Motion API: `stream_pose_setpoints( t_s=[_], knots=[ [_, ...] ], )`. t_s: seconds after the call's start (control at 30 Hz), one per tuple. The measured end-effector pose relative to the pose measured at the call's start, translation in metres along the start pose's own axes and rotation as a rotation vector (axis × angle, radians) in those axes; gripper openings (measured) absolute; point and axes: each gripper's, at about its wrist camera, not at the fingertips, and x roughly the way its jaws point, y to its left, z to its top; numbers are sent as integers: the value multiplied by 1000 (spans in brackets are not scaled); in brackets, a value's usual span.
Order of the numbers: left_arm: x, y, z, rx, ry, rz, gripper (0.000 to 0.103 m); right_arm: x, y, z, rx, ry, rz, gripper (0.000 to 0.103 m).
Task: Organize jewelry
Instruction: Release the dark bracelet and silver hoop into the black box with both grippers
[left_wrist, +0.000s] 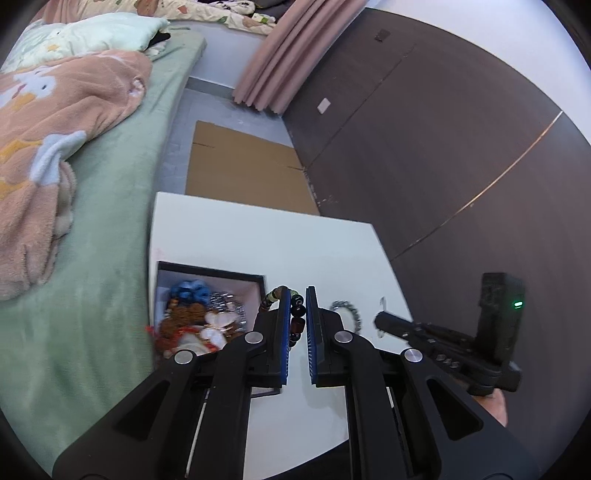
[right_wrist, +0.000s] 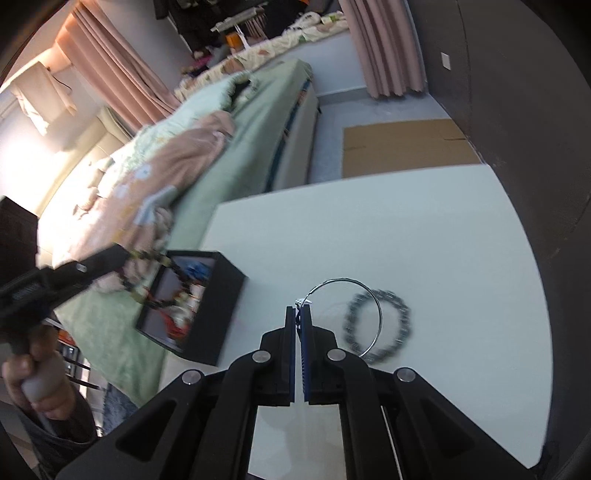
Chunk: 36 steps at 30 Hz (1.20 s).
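Where the blue pads of the left gripper (left_wrist: 299, 308) are drawn nearly together, a beaded bracelet (left_wrist: 295, 314) of dark, reddish and pale green beads is pinched between them, its loop hanging over the near corner of a black jewelry box (left_wrist: 258, 278). The box is seen standing open at the left edge of the white surface (left_wrist: 280, 240), beside the bed (left_wrist: 110, 295), and is filled with a tangle of pieces in blue, silver, brown, red and white. In the right wrist view the bracelet is shown dangling from the left gripper above the box, though blur hides its detail.

The right gripper (right_wrist: 299, 314) is closed to a thin slit on the clasp end of a thin silver hoop (right_wrist: 351, 314), which is held tilted above the surface. Just behind the hoop, a grey chain bracelet (right_wrist: 380, 325) is left lying flat on the surface, well apart from the box. A person's hand (right_wrist: 33, 380) is seen wrapped around the left gripper's handle. A flattened sheet of cardboard (left_wrist: 243, 166) is laid on the floor beyond the surface. No brand, label or writing can be read on any of these things.
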Motion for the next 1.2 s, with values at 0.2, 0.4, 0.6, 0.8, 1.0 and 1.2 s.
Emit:
stream_pose_setpoints(
  t_s=[0.2,0.4,0.6,0.8,1.0,1.2],
  knots=[
    [1,30,2,-44,7,98,57,5,30,4,-9,-18,77,3],
    [-16,48,7,-67,-32,120,74,14,62,7,-36,-30,141,3],
    [-31,62,14,-91,-73,138,88,24,93,10,-55,-37,206,3],
    [-39,76,16,-126,-88,151,94,37,110,21,-45,-53,249,7],
    [-41,79,15,-134,-88,154,94,53,107,25,-6,-8,235,11],
    [-37,72,14,-124,-86,152,94,34,91,24,6,-60,205,58]
  ],
)
